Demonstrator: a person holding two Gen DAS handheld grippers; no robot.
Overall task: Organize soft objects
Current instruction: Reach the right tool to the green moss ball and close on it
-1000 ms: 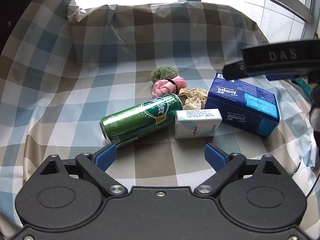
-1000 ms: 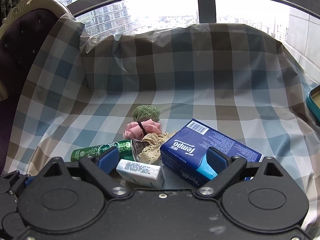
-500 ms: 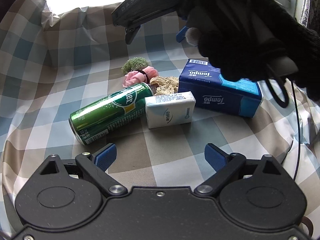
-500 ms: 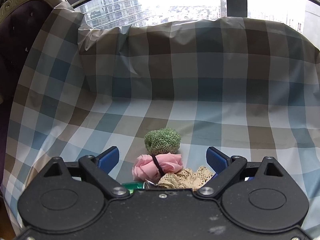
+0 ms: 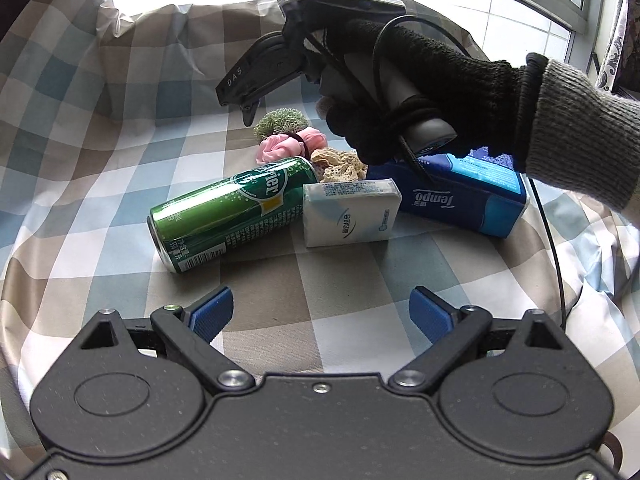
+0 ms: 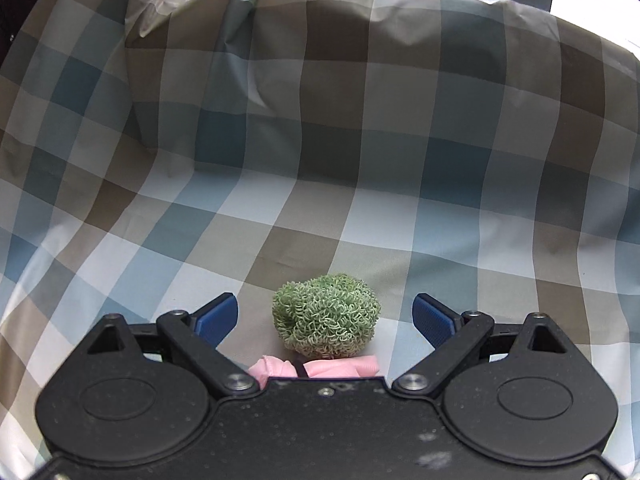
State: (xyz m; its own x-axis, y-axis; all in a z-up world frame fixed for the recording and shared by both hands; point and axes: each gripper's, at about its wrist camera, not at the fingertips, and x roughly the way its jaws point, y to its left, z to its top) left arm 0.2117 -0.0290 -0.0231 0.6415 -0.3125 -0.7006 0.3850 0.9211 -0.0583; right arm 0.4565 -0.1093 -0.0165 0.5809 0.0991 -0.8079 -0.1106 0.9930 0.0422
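Green scrunchie (image 6: 326, 316) lies between right claw's (image 6: 325, 318) spread jaws.

Both grippers were matte black plastic with ridged blue pads on their fingertips: the left gripper (image 5: 321, 312) and the right gripper (image 6: 325, 314) each showed two round embossed discs and silver screws at the linkage pivots. The right hand (image 5: 424, 92) wore a black knit glove under a grey ribbed sleeve (image 5: 580, 132). White letters "DAS" marked one finger, and a black cable (image 5: 554, 248) trailed from the grey handle.
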